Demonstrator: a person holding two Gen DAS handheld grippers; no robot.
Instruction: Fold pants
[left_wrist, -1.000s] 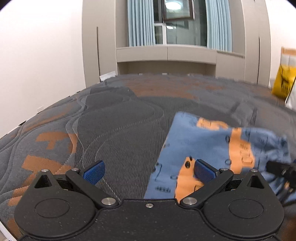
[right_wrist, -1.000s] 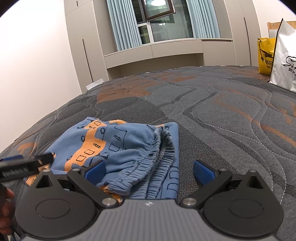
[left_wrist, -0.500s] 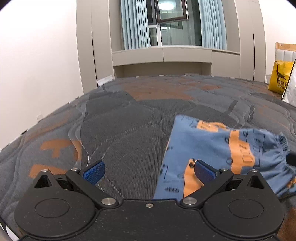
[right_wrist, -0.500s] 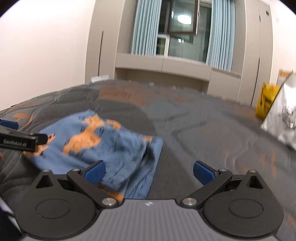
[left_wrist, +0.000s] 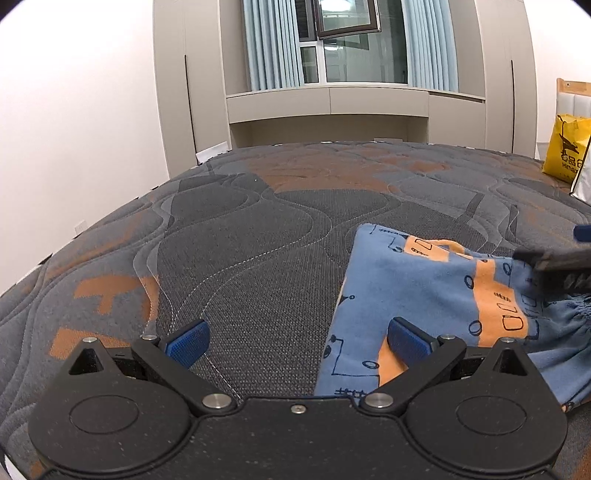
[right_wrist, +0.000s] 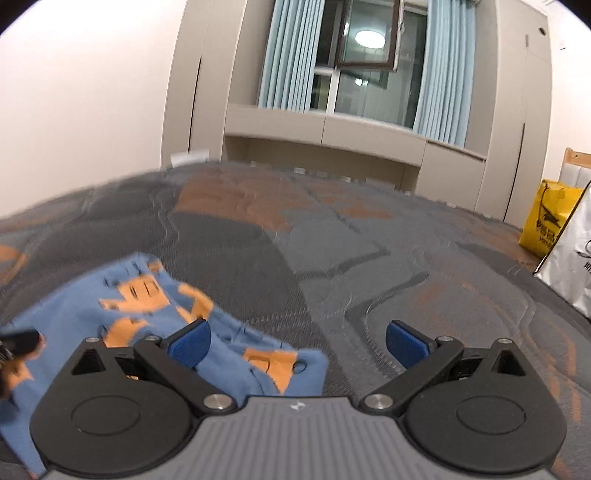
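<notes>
Pants (left_wrist: 424, 291), blue with orange print, folded, laid flat on mattress (left_wrist: 258, 236). Left gripper (left_wrist: 297, 338) held above mattress at pants' left edge; jaws spread wide, nothing gripped, right pad over fabric. Right gripper (right_wrist: 299, 341) held at pants' right end, jaws released and empty, left pad over fabric; view blurred. Yellow bag (left_wrist: 567, 151) and white bag (right_wrist: 570, 266) seen far right of pants, beyond mattress.

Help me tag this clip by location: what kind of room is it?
Most likely a bedroom: the pants lie on a bare quilted mattress, with built-in wardrobes and a curtained window behind.
</notes>
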